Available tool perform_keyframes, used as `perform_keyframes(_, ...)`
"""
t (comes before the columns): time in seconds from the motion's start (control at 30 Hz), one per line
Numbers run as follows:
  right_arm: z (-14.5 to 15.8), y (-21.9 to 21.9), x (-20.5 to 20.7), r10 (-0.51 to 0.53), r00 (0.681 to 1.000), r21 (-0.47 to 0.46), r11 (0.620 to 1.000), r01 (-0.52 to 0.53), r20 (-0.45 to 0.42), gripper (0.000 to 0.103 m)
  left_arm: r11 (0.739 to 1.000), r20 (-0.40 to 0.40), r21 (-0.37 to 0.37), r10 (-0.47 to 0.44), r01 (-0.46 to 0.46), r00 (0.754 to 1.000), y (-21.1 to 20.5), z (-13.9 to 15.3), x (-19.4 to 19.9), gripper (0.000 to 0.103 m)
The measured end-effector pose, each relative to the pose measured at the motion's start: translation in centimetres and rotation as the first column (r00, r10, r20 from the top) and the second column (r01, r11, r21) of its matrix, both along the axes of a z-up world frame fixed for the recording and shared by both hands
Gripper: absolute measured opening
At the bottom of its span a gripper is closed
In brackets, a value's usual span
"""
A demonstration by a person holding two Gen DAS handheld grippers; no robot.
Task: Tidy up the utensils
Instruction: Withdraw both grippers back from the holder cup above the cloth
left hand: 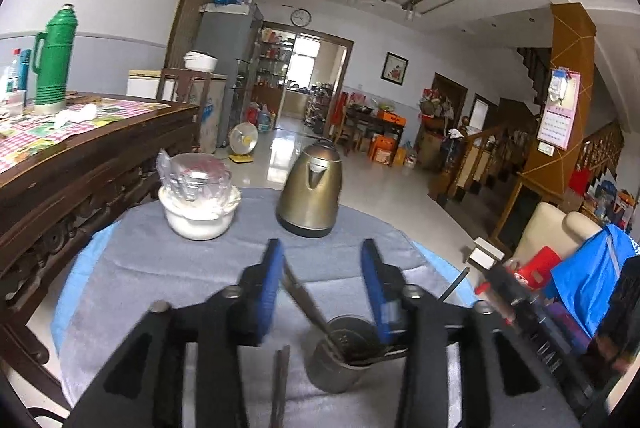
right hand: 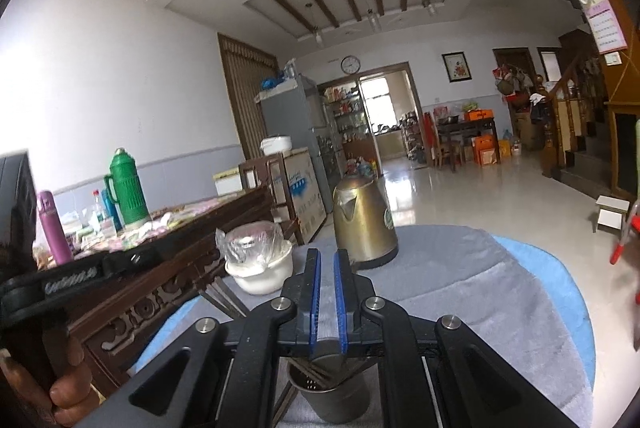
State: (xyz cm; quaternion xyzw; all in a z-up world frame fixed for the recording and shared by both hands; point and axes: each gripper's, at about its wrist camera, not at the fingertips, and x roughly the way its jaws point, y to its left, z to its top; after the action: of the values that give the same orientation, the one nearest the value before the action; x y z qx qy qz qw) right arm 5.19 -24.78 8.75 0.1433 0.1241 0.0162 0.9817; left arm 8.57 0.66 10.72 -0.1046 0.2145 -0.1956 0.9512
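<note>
Steel cup (left hand: 340, 356) is stood on the grey-clothed desk (left hand: 160, 268), chopsticks (left hand: 304, 300) leaning inside, seemingly just dropped in. Left gripper (left hand: 320, 256) is held apart above it, nothing pinched. Right gripper (right hand: 325, 260) is kept nearly together, empty.

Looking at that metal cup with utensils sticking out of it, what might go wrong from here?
Three things, I'd guess. The metal cup sits right under the open left gripper, so a bump might tip it. The utensil leaning out of it looks loose and could slide out. The chopsticks lying on the grey cloth near the white bowl are thin and may slip from the jaws.
</note>
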Motion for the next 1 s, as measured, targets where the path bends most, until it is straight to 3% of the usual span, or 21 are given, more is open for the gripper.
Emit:
perform_keyframes(0.17,0.6,-1.3,-1.9,-0.04,0.999,0.035,0.999,0.039,0.025,0.009,0.999,-0.05,0.032,0.022,-0.02,0.999,1.2,-1.3,-1.3,0.053)
perform_keyframes(0.4,-0.3,-2.2,-3.3,-0.062,0.998,0.045,0.997,0.064,-0.025,0.009,0.995,-0.142,0.1,0.028,-0.014,0.99,1.6,-4.1,-2.5,0.058)
perform_keyframes(0.8,-5.6,-3.5,-4.6,-0.031,0.974,0.097,0.994,0.054,-0.224,0.009,0.975,-0.24,0.222,0.045,0.01,0.97,1.5,-6.6,-4.4,0.064)
perform_keyframes(1.0,-8.9,-2.3,-5.9,0.074,0.943,0.153,0.988,-0.025,-0.326,0.009,0.951,-0.287,0.309,0.06,0.033,0.956,1.2,-7.7,-6.1,0.066)
